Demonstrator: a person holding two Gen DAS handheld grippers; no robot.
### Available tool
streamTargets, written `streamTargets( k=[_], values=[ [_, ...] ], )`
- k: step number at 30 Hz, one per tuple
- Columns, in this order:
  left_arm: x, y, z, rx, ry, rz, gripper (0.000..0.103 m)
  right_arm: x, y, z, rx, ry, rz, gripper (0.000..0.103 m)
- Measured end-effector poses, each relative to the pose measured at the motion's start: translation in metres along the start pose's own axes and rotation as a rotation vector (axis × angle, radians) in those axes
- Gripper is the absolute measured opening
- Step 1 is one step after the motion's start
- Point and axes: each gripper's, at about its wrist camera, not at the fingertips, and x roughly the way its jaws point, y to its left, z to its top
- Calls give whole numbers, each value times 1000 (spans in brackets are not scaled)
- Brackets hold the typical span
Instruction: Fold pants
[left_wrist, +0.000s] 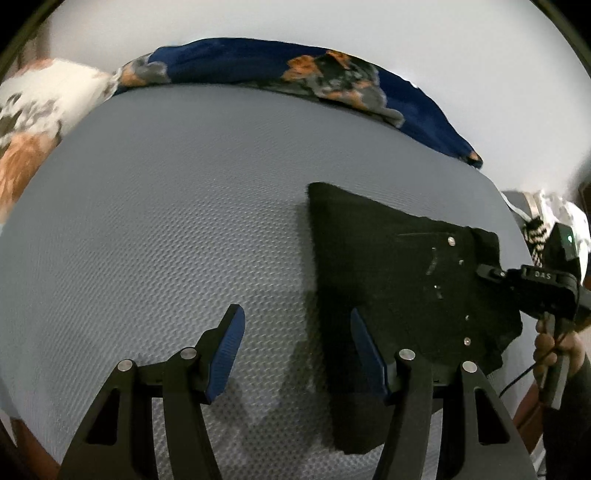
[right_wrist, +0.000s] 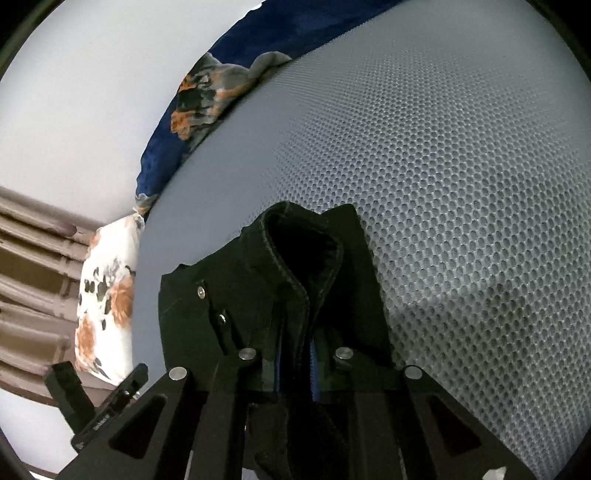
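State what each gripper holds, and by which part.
The right gripper is shut on the black pants, pinching a thick seamed edge near the studs. The left gripper is open, holding nothing.

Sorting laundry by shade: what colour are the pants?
Black, with small silver rivets; the pants show best in the left wrist view.

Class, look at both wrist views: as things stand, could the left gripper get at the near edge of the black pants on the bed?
Probably yes. The left gripper is open and empty, and the black pants already lie against its right finger on the grey mattress. Nothing lies between; the right gripper pinches the far end.
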Motion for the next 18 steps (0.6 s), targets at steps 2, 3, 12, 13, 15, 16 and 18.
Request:
streamTargets(
  k=[2, 3, 12, 13, 15, 16, 18],
  values=[
    [3, -9, 4, 25, 0, -10, 60, -2, 3, 0, 3, 10, -1, 21],
    [5, -12, 5, 33, 0, -12, 60, -4, 5, 0, 6, 14, -13, 26],
    [32, -32, 1, 80, 67, -38, 60, -32, -10, -39, 26, 28, 9, 34],
    [34, -34, 0, 83, 72, -39, 60, -32, -12, -43, 34, 27, 8, 36],
    [40, -36, -4, 81, 89, -47, 60, -33, -14, -51, 32, 21, 11, 37],
    [42, -36, -6, 80, 95, -50, 60, -33, -15, -53, 24, 17, 11, 37],
    [48, -39, -11, 86, 112, -48, 60, -35, -13, -56, 14, -1, -2, 32]
  ],
)
